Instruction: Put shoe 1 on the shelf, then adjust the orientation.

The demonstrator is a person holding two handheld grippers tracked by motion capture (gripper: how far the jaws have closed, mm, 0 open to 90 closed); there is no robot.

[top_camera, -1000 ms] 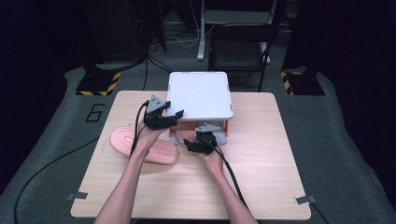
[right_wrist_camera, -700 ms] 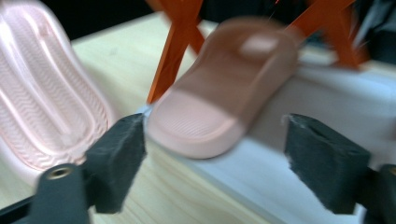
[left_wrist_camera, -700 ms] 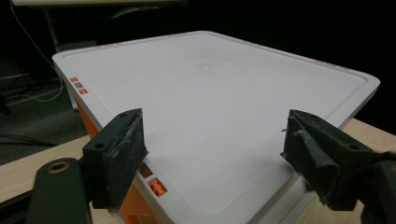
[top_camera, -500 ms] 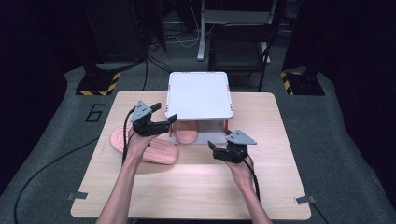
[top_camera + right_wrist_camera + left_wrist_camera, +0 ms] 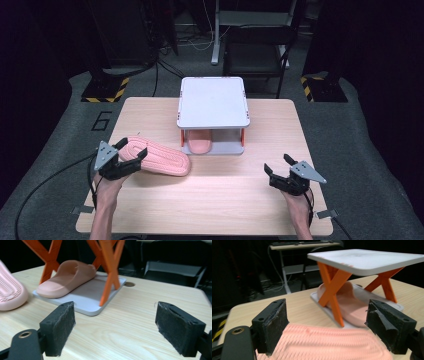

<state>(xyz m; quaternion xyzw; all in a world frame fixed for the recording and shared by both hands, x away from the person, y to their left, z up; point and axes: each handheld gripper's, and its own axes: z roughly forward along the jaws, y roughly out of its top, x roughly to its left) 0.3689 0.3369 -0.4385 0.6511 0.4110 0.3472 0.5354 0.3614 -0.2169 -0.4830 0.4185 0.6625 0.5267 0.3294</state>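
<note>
A white two-level rack [image 5: 213, 102] with orange crossed legs stands at the table's far middle. One pink slipper [image 5: 200, 145] lies on its lower shelf [image 5: 87, 301], and the right gripper view shows this slipper [image 5: 67, 277] upright. A second pink slipper [image 5: 160, 159] lies sole up on the table left of the rack. My left gripper [image 5: 131, 149] is open at that slipper's left end, its ridged sole [image 5: 332, 345] low between the jaws. My right gripper [image 5: 278, 164] is open above bare wood at the near right, apart from everything.
The wooden table [image 5: 235, 200] has bare wood in front of the rack and on the right side. A dark chair [image 5: 255, 55] and stands sit on the floor beyond the far edge. Cables trail from both grippers off the near edge.
Both grippers have drawn back from the rack's front. The left one went left to the sole-up slipper's end, the right one to the near right. The slippers have stayed put.
</note>
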